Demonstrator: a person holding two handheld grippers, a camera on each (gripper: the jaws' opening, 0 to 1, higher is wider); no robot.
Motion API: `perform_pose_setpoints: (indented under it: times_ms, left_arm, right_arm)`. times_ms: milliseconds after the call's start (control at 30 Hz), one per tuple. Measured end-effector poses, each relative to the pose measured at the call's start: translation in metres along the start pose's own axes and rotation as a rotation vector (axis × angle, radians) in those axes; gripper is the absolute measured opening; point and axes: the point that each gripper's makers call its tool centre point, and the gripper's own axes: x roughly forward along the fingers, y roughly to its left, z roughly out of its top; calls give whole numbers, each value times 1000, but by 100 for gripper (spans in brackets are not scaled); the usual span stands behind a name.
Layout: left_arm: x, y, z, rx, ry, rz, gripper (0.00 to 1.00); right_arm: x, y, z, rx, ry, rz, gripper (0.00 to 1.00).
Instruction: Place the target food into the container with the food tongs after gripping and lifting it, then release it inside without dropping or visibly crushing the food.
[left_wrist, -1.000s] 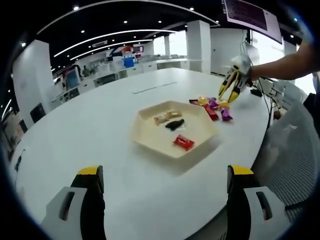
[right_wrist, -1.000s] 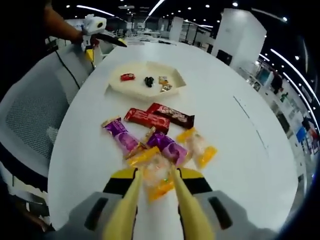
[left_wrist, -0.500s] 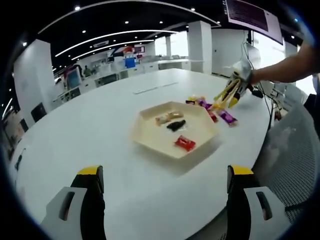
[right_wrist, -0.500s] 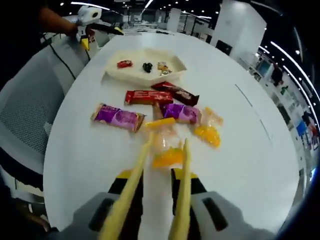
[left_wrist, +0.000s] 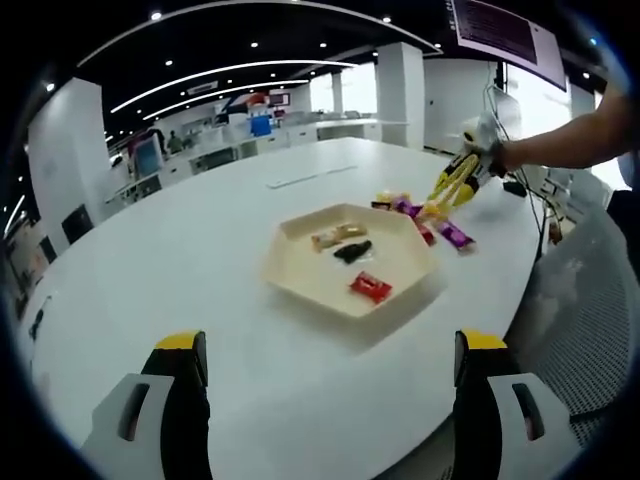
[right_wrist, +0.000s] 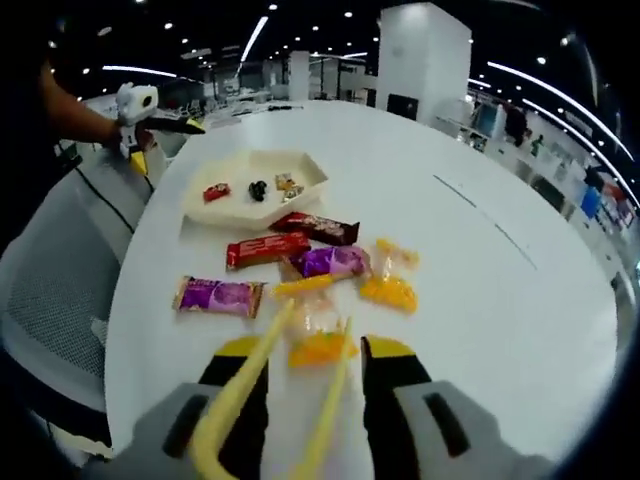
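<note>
A clear-wrapped orange sweet (right_wrist: 318, 338) is seen on the large white oval table (right_wrist: 480, 300), lying between the tips of the yellow food tongs (right_wrist: 300, 372) carried by the right gripper (right_wrist: 312, 392); its long axis cannot be told through the crinkled wrapper. The tong arms are parted around the sweet, and whether they press on it cannot be told; how the right gripper's own jaws stand on the tongs cannot be told either. Just beyond the sweet lie a purple wrapped bar (right_wrist: 218, 296), a second purple packet (right_wrist: 330, 262), a red wrapped bar (right_wrist: 268, 249), a dark red-brown bar (right_wrist: 318, 228) and two more orange sweets (right_wrist: 390, 290). Further along the table sits the cream hexagonal tray (left_wrist: 300, 275), holding a small red packet (left_wrist: 369, 287), a black piece (left_wrist: 350, 250) and a tan wrapped piece (left_wrist: 335, 236). The left gripper (left_wrist: 325, 385) is held wide open and empty above the near table edge.
</note>
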Motion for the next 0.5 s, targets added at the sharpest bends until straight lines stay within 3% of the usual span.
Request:
perform_pose_setpoints:
  times_ms: [133, 500]
  left_arm:
    - [0, 0, 0, 0, 0, 1, 99]
    - [-1, 1, 0, -1, -6, 2, 99]
  right_arm:
    - [1, 0, 5, 42, -23, 5, 32]
    - [3, 5, 11, 133, -68, 6, 37]
